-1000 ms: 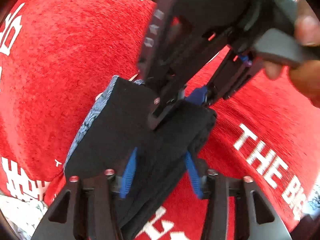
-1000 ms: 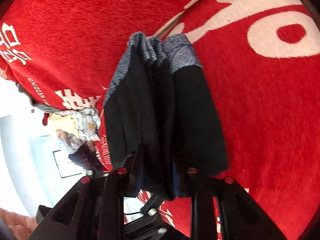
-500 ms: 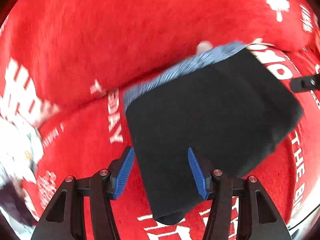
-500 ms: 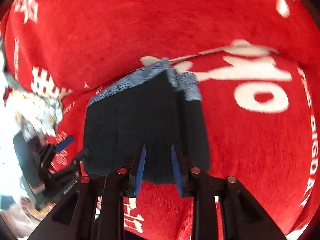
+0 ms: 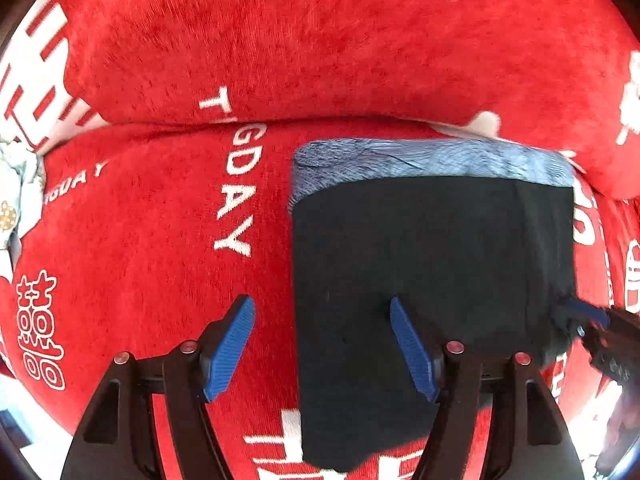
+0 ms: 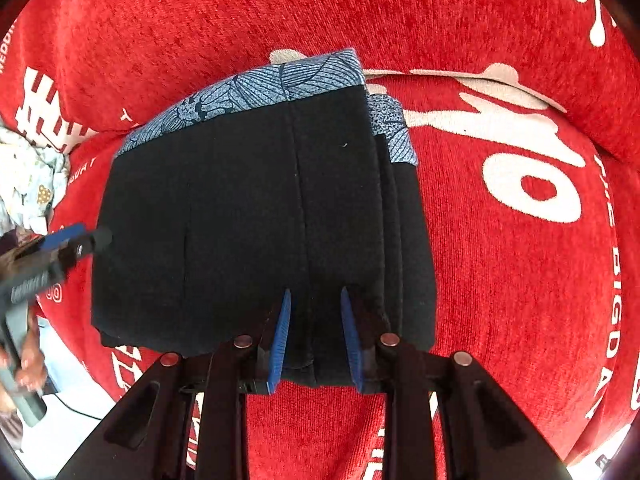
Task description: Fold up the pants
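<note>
both claws sit at the folded pants [image 5: 432,264]: left claw [image 5: 322,344] has just spread and released, right claw [image 6: 314,336] pinches the near edge. next, likely let go.

Pants [image 6: 248,216]: matt black knit cloth, blue printed woven waistband [image 6: 256,88]. Red cover [image 5: 320,40]: plush, fuzzy chenille-like cloth with white lettering. Left gripper [image 5: 322,344] pads [image 5: 230,346]: ribbed blue rubbery plastic, black matt frames.

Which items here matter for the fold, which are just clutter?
In play: folded black pants with blue patterned waistband; right gripper pinching their near edge; left gripper, jaws just opening, nothing gripped.
Clutter: red printed cover; pale floral cloth.
</note>
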A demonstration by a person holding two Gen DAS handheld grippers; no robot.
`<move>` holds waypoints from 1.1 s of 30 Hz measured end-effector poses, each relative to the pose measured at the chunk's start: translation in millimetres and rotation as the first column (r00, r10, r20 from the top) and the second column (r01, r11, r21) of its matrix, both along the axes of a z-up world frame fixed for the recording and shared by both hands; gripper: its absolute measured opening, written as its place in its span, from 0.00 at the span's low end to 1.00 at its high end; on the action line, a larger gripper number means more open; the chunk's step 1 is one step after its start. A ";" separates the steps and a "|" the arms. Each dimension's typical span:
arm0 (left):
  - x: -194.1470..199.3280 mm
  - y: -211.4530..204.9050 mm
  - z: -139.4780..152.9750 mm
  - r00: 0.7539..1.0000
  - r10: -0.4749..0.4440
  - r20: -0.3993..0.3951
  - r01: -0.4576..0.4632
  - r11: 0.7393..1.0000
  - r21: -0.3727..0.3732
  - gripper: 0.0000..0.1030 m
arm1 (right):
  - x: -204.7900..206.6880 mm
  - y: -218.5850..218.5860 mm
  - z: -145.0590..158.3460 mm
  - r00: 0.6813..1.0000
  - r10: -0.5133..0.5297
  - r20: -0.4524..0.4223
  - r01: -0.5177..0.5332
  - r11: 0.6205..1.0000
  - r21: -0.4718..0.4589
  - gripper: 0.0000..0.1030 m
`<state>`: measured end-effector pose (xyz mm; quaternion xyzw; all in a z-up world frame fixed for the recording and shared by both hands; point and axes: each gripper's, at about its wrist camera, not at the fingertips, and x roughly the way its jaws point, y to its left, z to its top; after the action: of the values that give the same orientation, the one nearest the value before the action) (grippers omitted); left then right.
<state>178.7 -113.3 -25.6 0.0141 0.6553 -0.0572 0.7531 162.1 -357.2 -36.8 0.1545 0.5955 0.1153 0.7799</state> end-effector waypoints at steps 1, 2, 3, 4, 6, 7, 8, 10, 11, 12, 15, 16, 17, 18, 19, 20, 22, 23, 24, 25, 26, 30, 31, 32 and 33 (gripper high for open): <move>3.8 -1.1 -6.5 1.000 -0.010 -0.026 0.011 1.000 0.006 0.74 | 0.5 -1.2 0.6 1.000 -0.004 -0.003 0.004 1.000 0.007 0.28; 5.3 -1.9 -10.0 0.999 -0.014 -0.030 0.015 1.000 0.023 0.79 | 0.7 -2.3 1.6 1.000 -0.005 -0.006 0.005 1.000 0.010 0.28; 4.9 -2.6 -9.7 1.000 -0.017 -0.020 0.018 0.999 0.041 0.83 | 1.5 -4.2 4.3 1.000 -0.005 -0.010 0.005 1.000 0.012 0.28; 3.9 -3.3 -8.9 1.000 -0.024 -0.015 0.025 0.999 0.045 0.84 | 1.9 -5.2 6.5 1.000 -0.004 -0.013 0.004 1.000 0.015 0.28; 1.9 -2.2 -8.2 1.000 -0.018 -0.017 0.018 0.999 0.036 0.84 | 2.2 -8.2 12.2 1.000 -0.001 -0.018 0.001 1.000 0.022 0.29; 1.8 -1.1 -11.2 1.000 -0.009 -0.021 0.009 1.000 0.030 0.84 | 2.3 -9.4 13.6 1.000 0.002 -0.020 -0.001 1.000 0.026 0.30; 1.4 -0.5 -11.7 1.000 -0.003 -0.023 0.003 1.000 0.025 0.84 | 1.9 -10.6 15.6 1.000 0.006 -0.021 -0.005 1.000 0.028 0.30; 0.5 -1.0 -12.3 1.000 0.000 -0.020 0.000 1.000 0.029 0.84 | 3.2 -11.3 17.9 1.000 0.011 -0.024 -0.011 1.000 0.022 0.34; 0.2 -1.8 -11.9 1.000 -0.002 -0.019 0.002 0.999 0.033 0.84 | 3.4 -11.1 18.0 0.999 0.014 -0.029 -0.013 1.000 0.020 0.35; -0.2 -3.1 -11.7 1.000 -0.005 -0.018 0.006 0.999 0.038 0.84 | 3.3 -11.4 17.4 0.999 0.015 -0.033 -0.015 1.000 0.020 0.37; 2.2 -4.5 -11.8 1.000 -0.014 -0.015 0.015 0.999 0.046 0.84 | -0.2 -15.0 14.7 0.999 0.016 -0.036 -0.015 1.000 0.026 0.40; 2.5 -5.1 -12.1 1.000 -0.015 -0.015 0.015 0.999 0.047 0.84 | -0.5 -15.5 14.2 0.999 0.017 -0.037 -0.016 0.999 0.028 0.41; 2.4 -5.5 -12.0 1.000 -0.014 -0.015 0.015 0.999 0.048 0.84 | -0.4 -15.4 14.0 0.999 0.018 -0.036 -0.017 0.999 0.029 0.42; 2.4 -5.9 -12.4 1.000 -0.013 -0.017 0.014 0.998 0.053 0.92 | -0.4 -15.4 13.9 0.999 0.019 -0.036 -0.018 0.999 0.029 0.43; 3.4 -7.8 -14.7 1.000 -0.014 -0.022 0.015 0.998 0.065 0.96 | -0.2 -10.4 13.8 0.999 0.020 -0.036 -0.019 0.999 0.029 0.44; 3.8 -7.0 -16.7 1.000 -0.012 -0.026 0.014 0.998 0.069 0.96 | -1.2 -9.3 14.0 0.999 0.020 -0.036 -0.019 0.999 0.030 0.44; 3.6 -6.1 -16.9 1.000 -0.003 -0.026 0.005 0.998 0.064 0.96 | -1.1 -9.5 13.9 0.999 0.020 -0.034 -0.018 0.999 0.036 0.45; 3.3 -6.4 -16.9 1.000 -0.001 -0.025 0.003 0.998 0.065 0.96 | -1.3 -10.0 14.1 0.999 0.019 -0.034 -0.017 0.999 0.038 0.45; 3.1 -5.9 -17.3 1.000 0.000 -0.024 0.002 0.998 0.067 0.96 | -1.3 -10.8 13.9 0.999 0.017 -0.034 -0.016 0.999 0.040 0.46; 3.0 -6.0 -17.5 1.000 0.000 -0.022 0.002 0.997 0.072 0.97 | -0.9 -11.9 13.5 0.999 0.016 -0.036 -0.015 0.999 0.042 0.48; 2.2 -6.8 -17.7 1.000 -0.001 -0.021 0.002 0.997 0.080 0.99 | -0.8 -13.1 13.3 0.999 0.013 -0.036 -0.012 0.999 0.043 0.48; 1.0 -11.2 -17.3 1.000 -0.015 -0.016 0.017 0.995 0.100 0.99 | -0.3 -19.1 14.6 0.999 0.002 -0.039 0.000 0.999 0.037 0.53; 0.0 -12.9 -16.4 1.000 -0.021 -0.013 0.023 0.994 0.107 0.99 | -0.2 -21.2 15.1 0.999 -0.002 -0.039 0.004 0.999 0.036 0.54; -0.2 -14.0 -16.1 1.000 -0.025 -0.011 0.027 0.993 0.111 0.99 | -0.5 -24.7 15.4 0.999 -0.006 -0.040 0.008 0.999 0.035 0.55; -0.3 -14.7 -16.2 1.000 -0.029 -0.009 0.029 0.993 0.116 0.99 | -0.6 -28.5 14.9 0.999 -0.014 -0.044 0.016 0.999 0.036 0.55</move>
<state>178.5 -128.0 -41.8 0.0670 0.6600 -0.0301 0.7476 161.5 -385.7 -21.9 0.1754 0.6089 0.1168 0.7647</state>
